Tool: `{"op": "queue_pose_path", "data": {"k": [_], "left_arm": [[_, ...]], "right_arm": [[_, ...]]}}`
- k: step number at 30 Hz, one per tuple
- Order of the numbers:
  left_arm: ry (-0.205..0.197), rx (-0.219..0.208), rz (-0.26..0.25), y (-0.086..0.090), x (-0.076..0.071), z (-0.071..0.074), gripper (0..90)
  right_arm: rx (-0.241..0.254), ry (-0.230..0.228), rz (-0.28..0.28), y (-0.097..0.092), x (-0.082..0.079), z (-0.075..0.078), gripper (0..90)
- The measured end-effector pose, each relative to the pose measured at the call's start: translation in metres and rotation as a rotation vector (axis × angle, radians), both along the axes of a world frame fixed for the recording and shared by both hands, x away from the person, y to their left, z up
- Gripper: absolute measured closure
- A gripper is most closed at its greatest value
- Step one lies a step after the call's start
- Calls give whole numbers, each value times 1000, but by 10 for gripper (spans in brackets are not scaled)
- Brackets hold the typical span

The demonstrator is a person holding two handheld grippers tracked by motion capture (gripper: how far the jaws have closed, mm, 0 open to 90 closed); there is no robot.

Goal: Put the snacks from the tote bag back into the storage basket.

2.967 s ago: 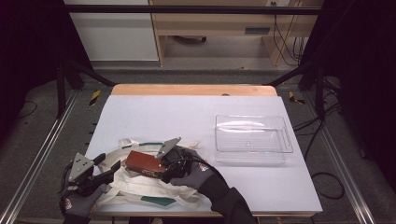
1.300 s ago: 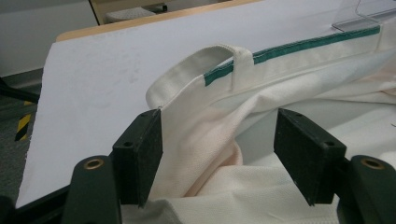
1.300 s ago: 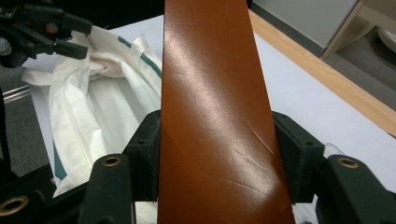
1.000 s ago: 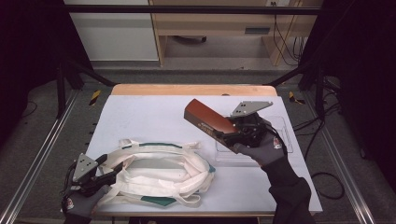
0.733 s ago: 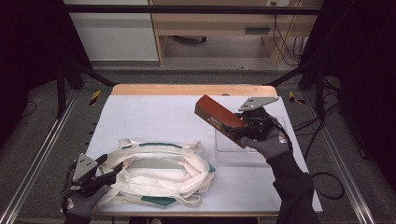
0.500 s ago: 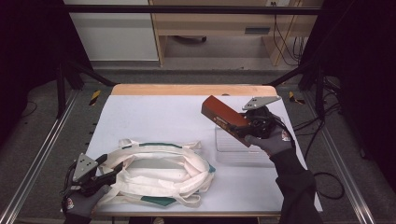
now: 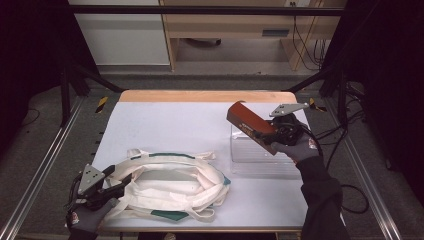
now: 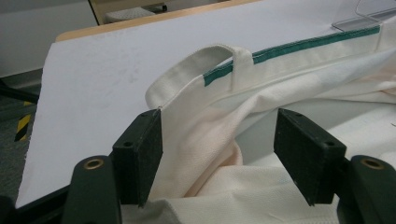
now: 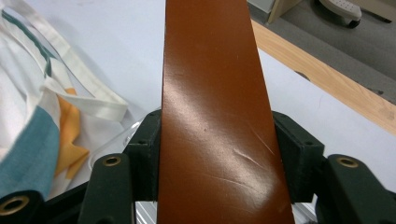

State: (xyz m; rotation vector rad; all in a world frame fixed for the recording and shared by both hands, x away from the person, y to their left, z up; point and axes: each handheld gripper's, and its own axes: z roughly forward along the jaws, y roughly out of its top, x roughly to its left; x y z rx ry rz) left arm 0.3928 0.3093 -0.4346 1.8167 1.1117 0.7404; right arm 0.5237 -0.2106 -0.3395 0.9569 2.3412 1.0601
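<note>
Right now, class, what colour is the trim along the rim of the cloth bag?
Green on the cream cloth bag, clearest in the left gripper view.

From my seat I take the white table (image 7: 165, 125) as my landmark. A strip of pale wood (image 7: 207, 96) edges its far side. Beyond that lies grey floor (image 7: 240, 80), then a white cabinet (image 7: 120, 37) to the far left and a wooden desk (image 7: 235, 25) beside it (cables (image 7: 300, 40) hang at its right end). Dark metal struts (image 7: 75, 75) slant down at both far corners, and aluminium rails (image 7: 37, 185) flank the table. A yellow-black marker (image 7: 101, 104) sits off the far left corner. The sides fall into darkness.
</note>
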Motion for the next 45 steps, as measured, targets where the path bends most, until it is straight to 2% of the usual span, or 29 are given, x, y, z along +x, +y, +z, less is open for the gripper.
{"op": "queue_pose_path", "data": {"k": [3,18,24,27,31,36,43,45], "left_arm": [[-1,0,0,0,0,0,325],[-3,0,-7,-1,0,0,323],[-4,-1,-16,-1,0,0,321],[-2,1,-16,-2,0,0,321],[-3,-1,-16,-1,0,0,321],[-2,1,-18,-2,0,0,321],[0,0,-19,-2,0,0,321],[-1,0,-19,-2,0,0,321]], "right_arm": [[-6,-5,0,-3,2,-5,433],[-38,35,9,-19,9,-30,433],[-38,37,27,-20,7,-34,433],[-53,45,41,-20,6,-37,434],[-46,45,45,-20,7,-37,434],[-64,41,44,-20,9,-37,434],[-53,50,47,-21,11,-38,434],[-77,36,50,-20,12,-40,434]]}}
